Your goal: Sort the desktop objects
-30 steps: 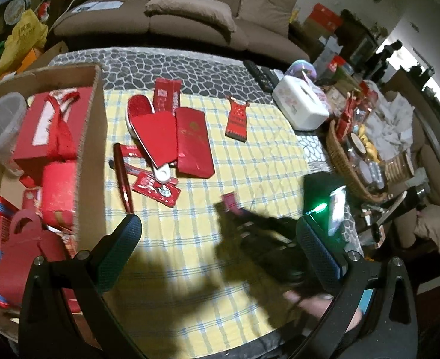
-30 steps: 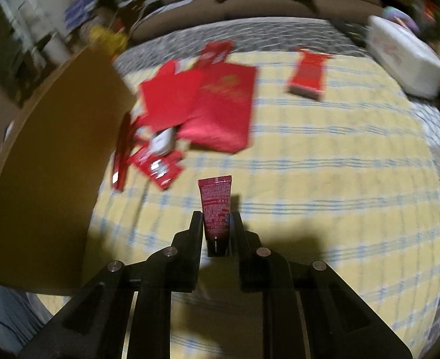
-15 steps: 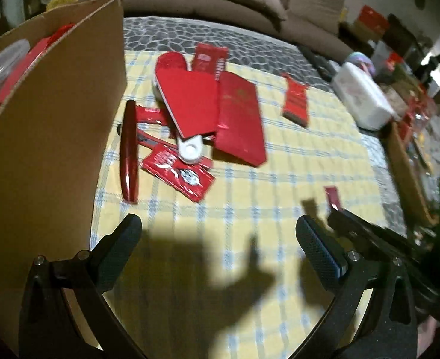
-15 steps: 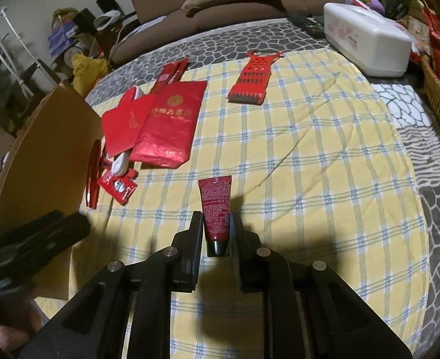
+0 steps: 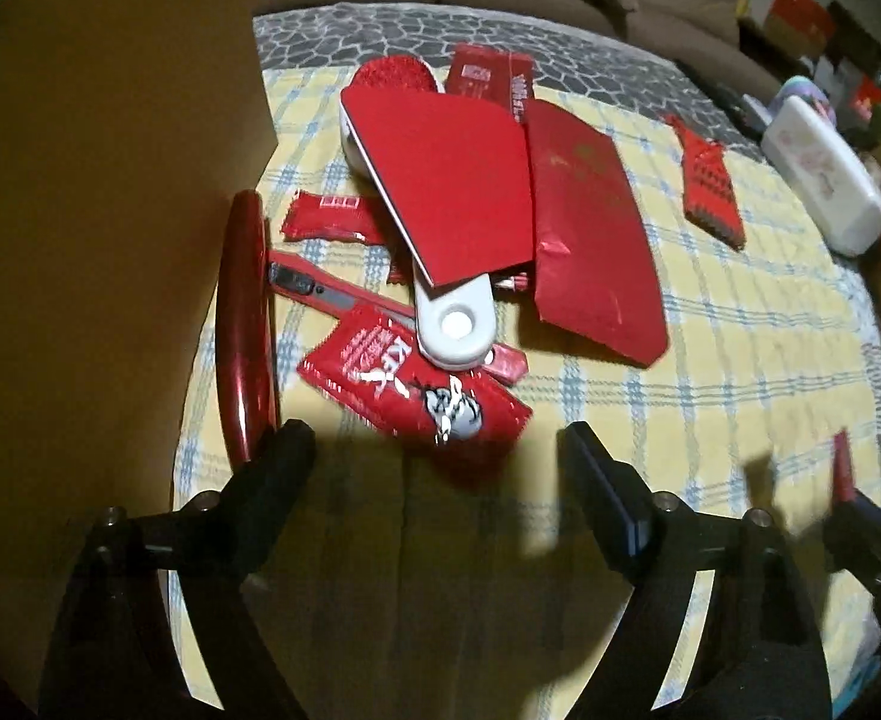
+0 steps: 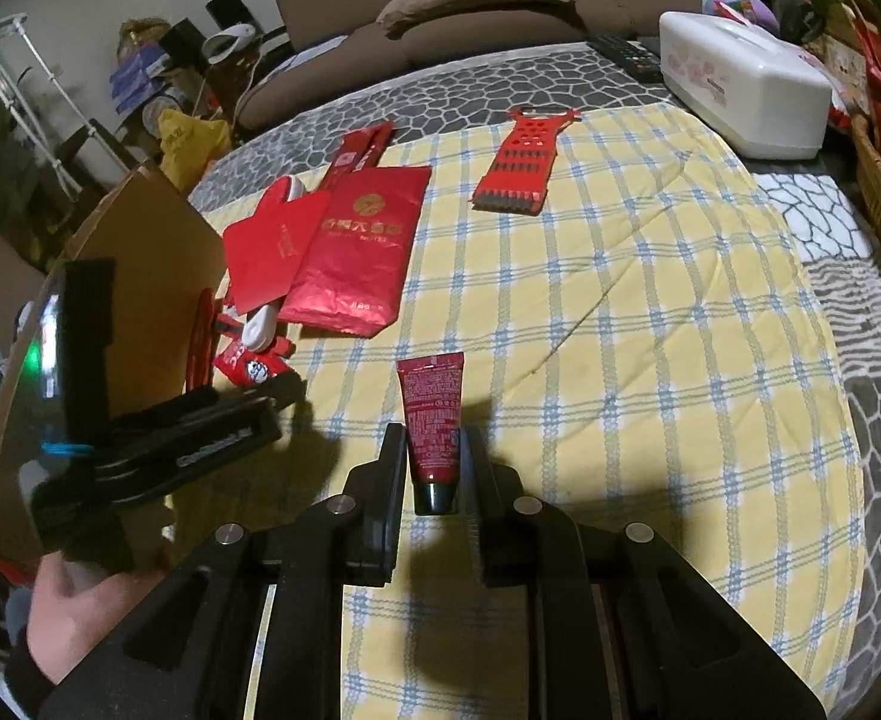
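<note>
Sauce packet (image 5: 414, 391) right of cardboard box (image 5: 104, 240).

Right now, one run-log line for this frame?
left tongs: open, over ketchup packet | right tongs: shut on red tube | cardboard box: left

Your left tongs (image 5: 434, 462) have advanced toward the ketchup packet (image 5: 416, 396), which now fills frame center; the cardboard box (image 5: 98, 240) wall covers the left.

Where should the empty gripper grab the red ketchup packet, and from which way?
Probably from above, across its narrow width near the bare lower end. The ketchup packet lies flat and slanted on the yellow cloth, just ahead of the open left gripper. Its upper end sits close to the white handle, so avoid that end.
</note>
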Demonstrator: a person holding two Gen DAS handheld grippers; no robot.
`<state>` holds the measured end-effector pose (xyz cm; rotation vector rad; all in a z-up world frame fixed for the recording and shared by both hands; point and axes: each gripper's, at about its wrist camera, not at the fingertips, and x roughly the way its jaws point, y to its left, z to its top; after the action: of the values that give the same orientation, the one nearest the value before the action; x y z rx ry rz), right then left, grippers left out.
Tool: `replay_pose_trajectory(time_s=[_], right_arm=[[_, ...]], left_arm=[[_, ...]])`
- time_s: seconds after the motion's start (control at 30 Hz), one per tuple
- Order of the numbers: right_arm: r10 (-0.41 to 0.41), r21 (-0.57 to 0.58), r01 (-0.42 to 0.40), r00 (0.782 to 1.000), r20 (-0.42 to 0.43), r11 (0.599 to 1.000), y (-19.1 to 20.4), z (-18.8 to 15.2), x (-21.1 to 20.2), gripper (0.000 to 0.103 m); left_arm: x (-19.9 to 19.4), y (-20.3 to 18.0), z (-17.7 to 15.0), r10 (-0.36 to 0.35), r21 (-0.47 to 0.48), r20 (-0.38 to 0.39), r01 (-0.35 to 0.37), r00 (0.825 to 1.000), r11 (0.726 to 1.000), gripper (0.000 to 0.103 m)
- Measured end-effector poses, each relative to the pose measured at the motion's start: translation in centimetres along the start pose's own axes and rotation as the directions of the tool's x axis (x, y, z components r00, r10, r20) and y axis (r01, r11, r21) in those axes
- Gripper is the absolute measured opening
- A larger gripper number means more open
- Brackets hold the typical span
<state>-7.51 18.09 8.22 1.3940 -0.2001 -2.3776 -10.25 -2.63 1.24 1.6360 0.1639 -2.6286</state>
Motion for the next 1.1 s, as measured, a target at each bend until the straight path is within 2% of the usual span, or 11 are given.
replay_pose_trajectory(time_s=[0.07,0.13,0.17,0.23,0.27,0.3,0.37,0.53,0.63,0.9,1.1], right_arm=[[0.002,0.004,-0.002,1.000,-0.002,1.000,-0.2,0.0,0.0,0.017],[0.003,0.010,-0.003,1.000,-0.005,1.000,-0.4,0.0,0.1,0.017],[0.003,0.013,-0.003,1.000,-0.006,1.000,-0.5,0.0,0.1,0.017],[0.004,0.018,-0.004,1.000,-0.008,1.000,-0.7,0.0,0.2,0.017],[0.005,0.019,-0.005,1.000,-0.009,1.000,-0.7,0.1,0.2,0.017],[0.007,0.019,-0.007,1.000,-0.009,1.000,-0.6,0.1,0.2,0.017],[0.010,0.016,-0.010,1.000,-0.009,1.000,-0.6,0.1,0.3,0.017],[0.017,0.008,-0.017,1.000,-0.013,1.000,-0.3,0.0,0.4,0.017],[0.021,0.008,-0.021,1.000,-0.013,1.000,-0.2,-0.1,0.4,0.017],[0.036,0.005,-0.036,0.999,-0.009,0.999,0.2,0.0,0.3,0.017],[0.036,-0.001,-0.037,0.999,-0.019,0.999,0.5,-0.3,0.5,0.017]], left_arm=[[0.1,-0.2,0.4,0.001,0.008,0.010,-0.001,1.000,1.000,0.079],[0.0,-0.2,0.5,0.002,0.013,0.028,-0.002,1.000,1.000,0.062],[-0.1,-0.1,0.5,-0.005,0.017,0.036,0.004,0.999,1.000,0.050],[-0.2,0.1,0.4,-0.016,0.022,0.037,0.015,0.999,1.000,0.047],[-0.3,0.2,0.3,-0.018,0.025,0.039,0.017,0.999,1.000,0.039],[-0.5,0.3,0.2,-0.019,0.030,0.043,0.018,0.999,0.999,0.023],[-0.8,0.5,-0.1,-0.061,0.027,0.040,0.060,0.997,0.998,0.011],[-2.0,0.9,-2.1,-0.235,0.000,0.024,0.235,0.972,0.972,0.010],[-3.1,0.5,-3.1,-0.291,0.021,0.016,0.291,0.957,0.957,0.010],[-5.7,0.1,-5.0,-0.368,0.071,0.000,0.367,0.930,0.927,0.008],[-5.4,0.1,-6.6,-0.358,0.073,-0.047,0.361,0.933,0.930,0.007]])
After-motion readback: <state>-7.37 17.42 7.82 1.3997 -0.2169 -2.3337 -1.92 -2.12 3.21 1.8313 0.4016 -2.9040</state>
